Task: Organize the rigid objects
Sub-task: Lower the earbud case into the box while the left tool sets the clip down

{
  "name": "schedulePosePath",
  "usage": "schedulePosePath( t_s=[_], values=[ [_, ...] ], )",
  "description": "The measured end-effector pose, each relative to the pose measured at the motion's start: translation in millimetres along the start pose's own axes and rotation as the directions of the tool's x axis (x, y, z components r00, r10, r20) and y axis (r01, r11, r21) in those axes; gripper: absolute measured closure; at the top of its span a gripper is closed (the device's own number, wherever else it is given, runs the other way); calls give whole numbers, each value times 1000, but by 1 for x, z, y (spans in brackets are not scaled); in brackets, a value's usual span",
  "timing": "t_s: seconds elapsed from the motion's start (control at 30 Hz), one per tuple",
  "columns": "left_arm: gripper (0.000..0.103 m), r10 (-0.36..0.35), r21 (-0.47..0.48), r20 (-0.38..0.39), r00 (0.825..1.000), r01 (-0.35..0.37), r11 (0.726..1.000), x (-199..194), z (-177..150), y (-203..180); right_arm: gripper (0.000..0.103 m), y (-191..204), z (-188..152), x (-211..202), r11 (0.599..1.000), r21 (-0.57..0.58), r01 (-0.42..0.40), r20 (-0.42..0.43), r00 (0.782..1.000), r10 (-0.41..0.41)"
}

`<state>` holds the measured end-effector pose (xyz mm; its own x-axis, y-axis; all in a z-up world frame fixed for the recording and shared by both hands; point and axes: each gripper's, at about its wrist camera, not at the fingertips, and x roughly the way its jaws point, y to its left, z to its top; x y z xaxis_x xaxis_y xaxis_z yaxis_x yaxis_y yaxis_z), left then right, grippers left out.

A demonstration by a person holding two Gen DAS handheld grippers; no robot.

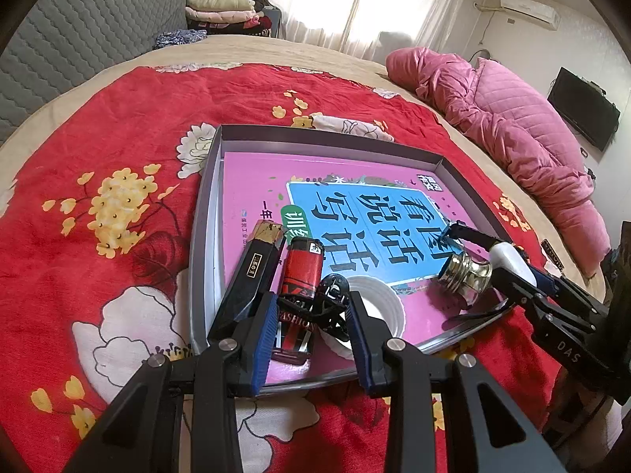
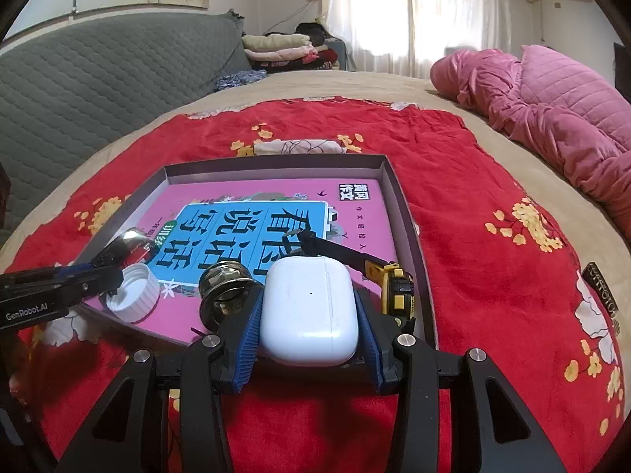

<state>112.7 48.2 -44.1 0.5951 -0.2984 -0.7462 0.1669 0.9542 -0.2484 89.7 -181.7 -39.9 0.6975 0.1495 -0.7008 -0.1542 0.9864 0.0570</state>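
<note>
White glossy plastic fills the near middle of the right wrist view: an earbud charging case [image 2: 309,309] clamped between the blue-padded fingers [image 2: 248,339] of the right gripper [image 2: 309,339], its long axis running away from the camera toward the window, held over the near edge of the grey tray [image 2: 410,213]. Just left of it a shiny metal knob [image 2: 224,289] lies on its side inside the tray, and just right a yellow and black tape measure [image 2: 398,289] stands on edge with its black blade drawn out toward the tray's middle.

In the left wrist view the left gripper [image 1: 311,311] has its fingers [image 1: 262,335] spread apart around a red and black lighter [image 1: 301,272] and a small black skeletal part [image 1: 331,295]; whether the pads touch either I cannot tell. The lighter's long axis points away from the camera, slightly right. Beside it on the left a black box with a gold cap [image 1: 256,264] lies along the tray's left rim, pointing the same way. A white ribbed bottle cap [image 1: 378,307] sits open side up to the right.

Under them all lies a pink and blue book [image 1: 355,205], flat on the tray floor. The tray rests on a red flowered blanket [image 1: 118,138] on the bed, with a pink quilted coat [image 1: 512,118] farther off to the right.
</note>
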Motion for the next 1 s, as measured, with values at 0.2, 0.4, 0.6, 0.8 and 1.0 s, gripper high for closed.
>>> schedulePosePath(
  t_s=[0.2, 0.4, 0.6, 0.8, 1.0],
  values=[
    [68, 8, 10, -1, 1000, -8, 1000, 1, -1, -1, 48, 0, 0, -3, 1000, 5, 1, 7, 1000, -1],
    [68, 14, 16, 0, 1000, -14, 1000, 0, 0, -1, 44, 0, 0, -9, 1000, 6, 3, 19, 1000, -3],
    [65, 20, 19, 6, 1000, -20, 1000, -4, -1, -1, 41, -2, 2, -21, 1000, 21, 9, 46, 999, -10],
    [62, 29, 20, 12, 1000, -29, 999, -11, -3, -3, 37, -1, 4, -36, 999, 35, 8, 68, 998, -10],
    [48, 36, 21, 23, 999, -37, 999, -20, -7, -6, 36, 7, 5, -50, 1000, 23, -7, 82, 997, 5]
  ],
)
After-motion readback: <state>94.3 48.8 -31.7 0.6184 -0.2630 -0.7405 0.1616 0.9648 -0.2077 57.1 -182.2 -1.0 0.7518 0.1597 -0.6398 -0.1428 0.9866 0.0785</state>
